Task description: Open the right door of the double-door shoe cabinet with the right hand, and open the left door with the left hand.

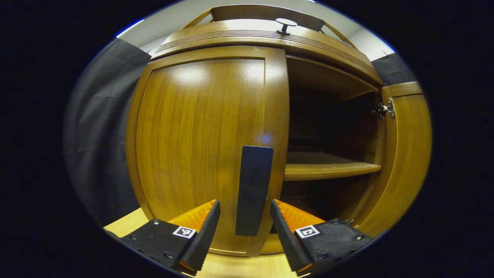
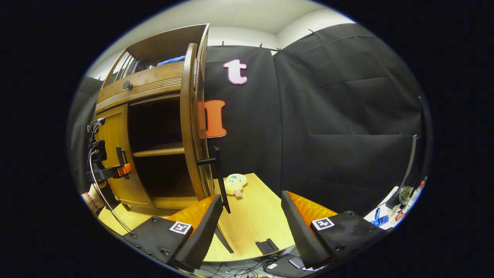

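In the left gripper view, the left door (image 1: 204,146) of the shoe cabinet (image 1: 266,36) is shut, flush with the frame, and its dark upright handle (image 1: 253,189) stands along the door's inner edge, where a pull gives the most leverage against the hinges. The left hand-held gripper (image 1: 245,227) has its fingers spread apart with the handle between them, not yet pinched, which suggests it is lining up to close on the handle. Further right the compartment is exposed, with a shelf (image 1: 328,166) across it, and the right door (image 1: 405,154) hangs swung out on its hinge (image 1: 384,109).

In the right gripper view, the left hand-held gripper (image 2: 115,164) shows at the closed door, and the right door (image 2: 195,123) is seen edge-on, wide open, its handle (image 2: 214,162) projecting. The right hand-held gripper (image 2: 251,220) is open and holds nothing, probably drawn clear of that handle over the desk (image 2: 254,216). A small plush toy (image 2: 235,183), possibly, lies behind the door.
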